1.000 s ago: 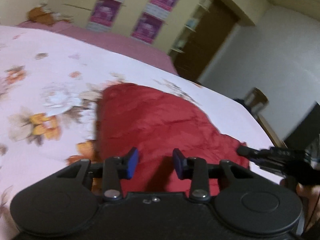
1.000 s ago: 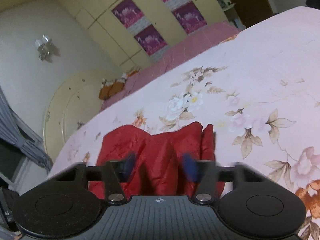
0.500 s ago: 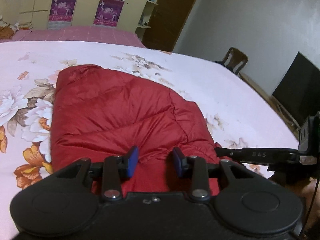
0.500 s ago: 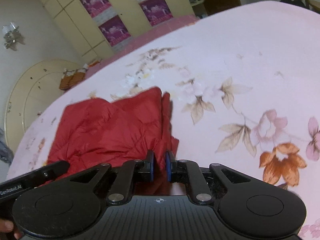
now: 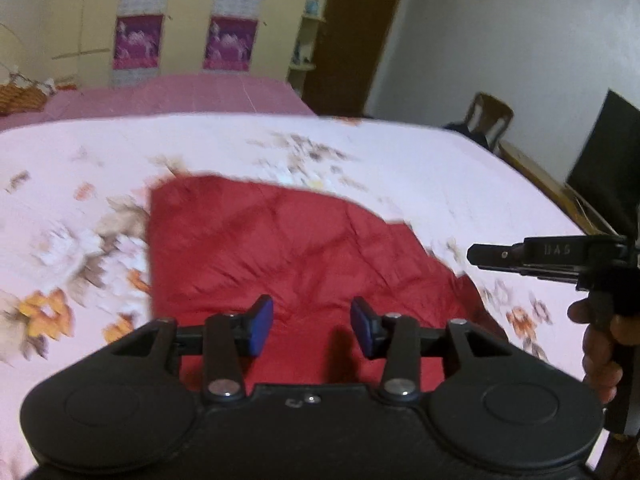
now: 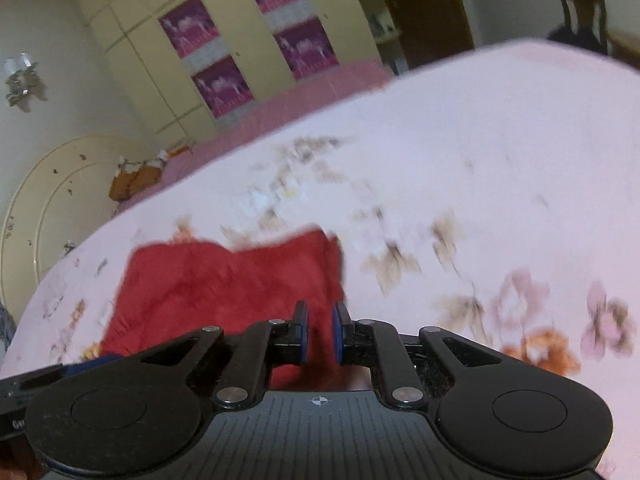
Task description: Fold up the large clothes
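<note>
A red quilted jacket [image 5: 280, 256] lies folded flat on the flowered pink bedspread [image 5: 360, 152]; it also shows in the right wrist view [image 6: 224, 288]. My left gripper [image 5: 312, 326] is open and empty, held above the jacket's near edge. My right gripper [image 6: 319, 332] has its jaws narrowly apart with nothing between them, above the jacket's near right corner. The right gripper's body also shows in the left wrist view [image 5: 560, 258], off the jacket's right side.
The bedspread [image 6: 480, 140] stretches far and right of the jacket. A darker pink strip [image 5: 180, 92] lies at the bed's far end before yellow wardrobes [image 5: 80, 20]. A chair [image 5: 490, 118] and a dark screen [image 5: 604, 176] stand at the right.
Both grippers have lifted and pulled back from the jacket. The left gripper's jaws have opened wider. The right gripper's jaws stay narrowly apart. The jacket lies where it was.
</note>
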`<state>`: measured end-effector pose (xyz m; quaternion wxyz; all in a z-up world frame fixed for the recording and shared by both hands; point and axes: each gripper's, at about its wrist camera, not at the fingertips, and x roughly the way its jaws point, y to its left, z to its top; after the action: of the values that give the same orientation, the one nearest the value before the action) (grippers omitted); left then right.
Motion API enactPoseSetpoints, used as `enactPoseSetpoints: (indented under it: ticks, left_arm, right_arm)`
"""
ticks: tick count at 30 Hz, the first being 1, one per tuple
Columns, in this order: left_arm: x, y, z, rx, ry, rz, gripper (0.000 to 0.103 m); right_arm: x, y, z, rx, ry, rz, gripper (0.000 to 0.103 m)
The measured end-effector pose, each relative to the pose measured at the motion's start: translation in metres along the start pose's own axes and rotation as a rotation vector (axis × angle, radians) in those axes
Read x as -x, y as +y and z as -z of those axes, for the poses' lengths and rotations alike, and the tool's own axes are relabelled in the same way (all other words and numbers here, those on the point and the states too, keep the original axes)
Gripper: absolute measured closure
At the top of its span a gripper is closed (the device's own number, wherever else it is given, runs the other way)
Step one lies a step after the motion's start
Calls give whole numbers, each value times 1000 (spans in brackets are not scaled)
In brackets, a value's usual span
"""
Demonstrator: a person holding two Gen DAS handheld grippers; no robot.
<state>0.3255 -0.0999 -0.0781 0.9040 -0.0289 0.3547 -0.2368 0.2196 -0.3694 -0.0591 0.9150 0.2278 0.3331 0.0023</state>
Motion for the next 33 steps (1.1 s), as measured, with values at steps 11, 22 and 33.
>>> enactPoseSetpoints:
  ticks: [11,22,33]
  left_arm:
    - [-48,49,-47,20,4,-24,54]
    - [-108,47,-36,-47,100,-37,51]
    - [-86,40,-44,-66,118,-60,51]
  right_arm:
    - [-76,99,-16,227,39,-16,91]
    - [-139,48,-1,112,157,43,92]
    - [-123,48,-11,113,159,12,91]
